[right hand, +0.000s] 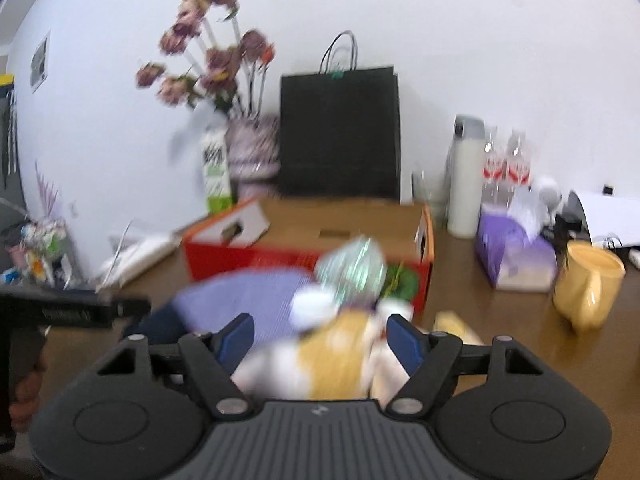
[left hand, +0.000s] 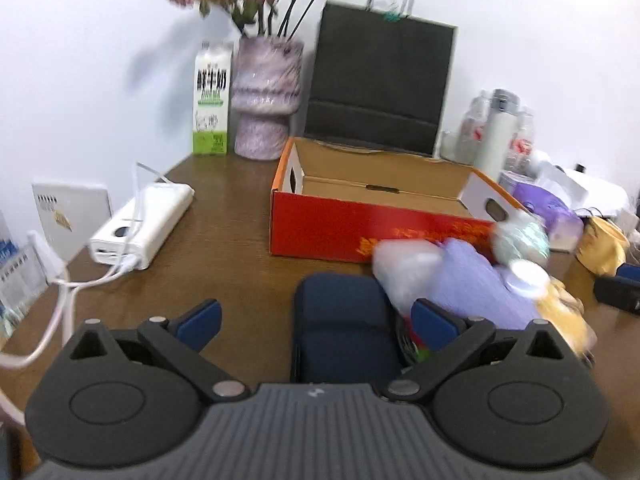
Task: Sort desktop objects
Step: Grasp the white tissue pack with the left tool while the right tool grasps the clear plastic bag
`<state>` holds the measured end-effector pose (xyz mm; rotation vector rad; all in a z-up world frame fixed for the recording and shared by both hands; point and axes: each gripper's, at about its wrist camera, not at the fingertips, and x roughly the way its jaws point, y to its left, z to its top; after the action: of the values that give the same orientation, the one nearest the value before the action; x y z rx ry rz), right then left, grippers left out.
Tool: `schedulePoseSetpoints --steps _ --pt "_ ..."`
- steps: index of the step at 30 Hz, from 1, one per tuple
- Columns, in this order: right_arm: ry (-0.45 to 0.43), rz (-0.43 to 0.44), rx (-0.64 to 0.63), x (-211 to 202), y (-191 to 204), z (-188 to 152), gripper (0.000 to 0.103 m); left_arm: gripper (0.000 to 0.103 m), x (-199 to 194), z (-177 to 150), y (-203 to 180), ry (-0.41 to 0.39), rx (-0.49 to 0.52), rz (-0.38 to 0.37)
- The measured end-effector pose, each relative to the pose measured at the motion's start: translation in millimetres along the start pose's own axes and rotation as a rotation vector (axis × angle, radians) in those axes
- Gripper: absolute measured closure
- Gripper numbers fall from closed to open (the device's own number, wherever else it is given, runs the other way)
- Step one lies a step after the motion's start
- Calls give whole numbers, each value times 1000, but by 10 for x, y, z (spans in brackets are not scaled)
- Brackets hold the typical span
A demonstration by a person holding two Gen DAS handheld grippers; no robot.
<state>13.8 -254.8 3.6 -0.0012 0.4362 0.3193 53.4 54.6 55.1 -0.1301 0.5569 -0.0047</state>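
Left gripper (left hand: 316,322): fingers wide apart, pressing nothing; navy case (left hand: 344,328) on the table (left hand: 224,216) between them.
Right gripper (right hand: 320,338): fingers partly spread around a blurred yellow-and-white soft bundle (right hand: 332,356); contact unclear.
Red box (left hand: 320,232): open, just beyond the bundle.
Yellow mug (right hand: 588,284): right of the box, apart.

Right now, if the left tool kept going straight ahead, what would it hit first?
Probably the dark blue case lying between the left tool fingers; past it, the red box. Blur makes depth uncertain.
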Motion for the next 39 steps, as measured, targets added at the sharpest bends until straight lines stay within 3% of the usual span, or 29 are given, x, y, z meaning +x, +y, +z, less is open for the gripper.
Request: schedulePoseSetpoints --steps 4,7,8,9,11,14,16,17,18,21,23,24,25,26,27,28,31,39 --pt "23 13 69 552 -200 223 31 0 369 303 -39 48 -64 -96" --pt "81 1 75 963 -303 275 33 0 664 473 -207 86 -42 -168" --pt "100 -9 73 1077 -316 279 38 0 785 513 -283 122 -25 -179" --pt "122 -14 82 1187 -341 276 53 1 904 535 -345 157 -11 -180" --pt "154 5 124 1297 -403 222 70 2 1135 530 -495 224 14 -177" --pt "134 17 142 1256 -483 164 74 11 1330 443 -660 299 54 -185" --pt "93 22 175 1179 -565 177 74 11 1323 322 -809 292 127 -177" --pt "73 30 192 1142 -609 179 74 15 1289 284 -830 274 144 -174" --pt "55 38 202 1101 -635 184 74 35 1251 272 -824 259 140 -174" --pt "14 31 187 1008 -650 183 74 34 1105 343 -669 216 30 -225" --pt "-1 41 194 966 -652 190 74 23 1124 428 -628 225 -3 -213" --pt "1 55 197 955 -651 192 74 8 1194 468 -634 253 -9 -192" --pt "5 63 196 956 -632 191 74 8 1266 497 -625 269 -26 -170" --pt "4 67 192 943 -612 191 74 12 1334 520 -621 287 -29 -164" --pt "4 71 179 940 -582 182 73 32 1383 555 -634 307 -20 -154" --pt "6 73 160 933 -540 168 73 37 1408 567 -663 318 11 -145" --pt "16 48 111 937 -434 105 74 39 1317 561 -719 290 58 -130" --pt "-74 66 144 598 -425 52 74 40 109 878 -472 -106 -42 -168"
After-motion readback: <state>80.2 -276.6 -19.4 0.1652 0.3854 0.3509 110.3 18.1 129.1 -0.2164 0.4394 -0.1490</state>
